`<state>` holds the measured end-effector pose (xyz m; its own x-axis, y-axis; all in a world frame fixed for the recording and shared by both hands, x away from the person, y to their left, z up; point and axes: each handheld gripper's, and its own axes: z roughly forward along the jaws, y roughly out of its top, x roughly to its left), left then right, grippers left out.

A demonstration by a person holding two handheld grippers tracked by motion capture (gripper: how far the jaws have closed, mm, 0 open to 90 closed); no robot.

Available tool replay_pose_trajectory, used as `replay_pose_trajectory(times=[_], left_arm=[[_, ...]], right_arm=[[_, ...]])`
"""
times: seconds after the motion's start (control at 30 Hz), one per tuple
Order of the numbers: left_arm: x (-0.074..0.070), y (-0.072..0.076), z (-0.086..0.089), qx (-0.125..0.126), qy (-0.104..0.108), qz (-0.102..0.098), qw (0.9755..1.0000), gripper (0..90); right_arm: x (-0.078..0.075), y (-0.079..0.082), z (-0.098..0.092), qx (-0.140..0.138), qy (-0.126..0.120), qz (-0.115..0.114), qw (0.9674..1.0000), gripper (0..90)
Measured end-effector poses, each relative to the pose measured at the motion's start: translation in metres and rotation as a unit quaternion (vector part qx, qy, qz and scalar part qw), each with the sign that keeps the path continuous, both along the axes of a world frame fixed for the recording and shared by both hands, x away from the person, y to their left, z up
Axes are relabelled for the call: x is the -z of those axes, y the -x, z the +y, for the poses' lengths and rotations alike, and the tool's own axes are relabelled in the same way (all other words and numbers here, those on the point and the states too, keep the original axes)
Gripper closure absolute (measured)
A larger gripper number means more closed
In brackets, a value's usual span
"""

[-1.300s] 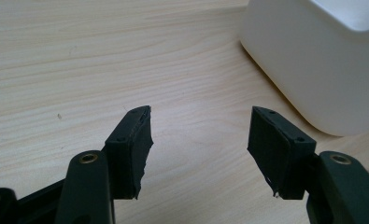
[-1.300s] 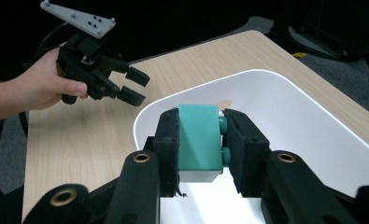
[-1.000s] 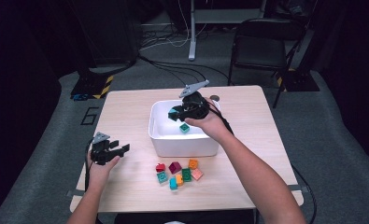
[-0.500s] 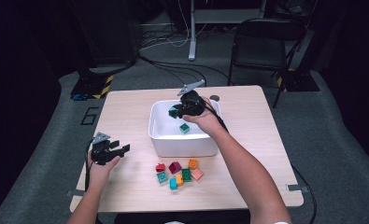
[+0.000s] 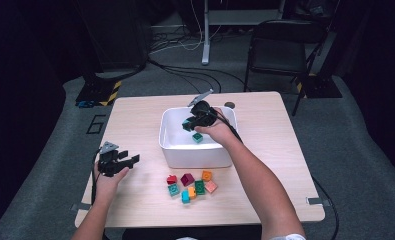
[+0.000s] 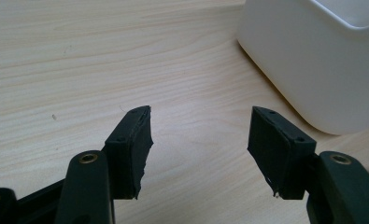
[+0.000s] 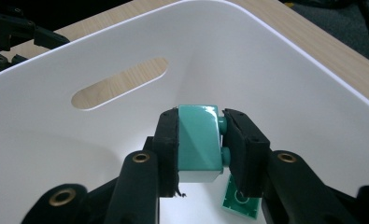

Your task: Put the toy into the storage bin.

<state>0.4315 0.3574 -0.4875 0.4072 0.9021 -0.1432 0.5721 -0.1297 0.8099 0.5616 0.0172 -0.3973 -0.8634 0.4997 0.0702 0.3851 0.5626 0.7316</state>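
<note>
I find my right tool [image 7: 202, 140] gripping a teal block [image 7: 198, 140] inside the white bin [image 7: 313, 84], directly above the bin floor beside a green block [image 7: 240, 200], jaws just easing apart.

No readable text, label or number seems visible anywhere.

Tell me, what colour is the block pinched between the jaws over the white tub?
Teal green. The block shows best in the right gripper view.
</note>
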Motion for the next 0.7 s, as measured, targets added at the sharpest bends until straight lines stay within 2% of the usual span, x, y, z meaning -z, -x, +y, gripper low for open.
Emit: replay_pose_trajectory(times=[0.13, 0.3, 0.47, 0.63, 0.7], left_arm=[[0.000, 0.000, 0.000, -0.002, 0.002, -0.002, 1.0000, 39.3], [0.000, 0.000, 0.000, -0.003, 0.001, -0.002, 1.0000, 39.2], [0.000, 0.000, 0.000, -0.001, -0.001, 0.002, 1.0000, 39.1], [0.000, 0.000, 0.000, -0.002, -0.002, 0.005, 1.0000, 38.9], [0.001, 0.000, 0.000, -0.003, -0.004, 0.005, 1.0000, 38.9]], right_arm=[[0.000, 0.001, 0.002, -0.002, -0.006, 0.003, 1.0000, 58.5], [-0.004, 0.004, 0.000, -0.001, -0.005, 0.003, 1.0000, 57.9], [-0.016, 0.013, -0.004, -0.002, -0.016, -0.014, 0.9998, 54.8], [-0.033, 0.027, -0.011, -0.002, -0.039, -0.032, 0.9987, 52.8], [-0.039, 0.033, -0.013, 0.000, -0.042, -0.033, 0.9986, 51.9]])
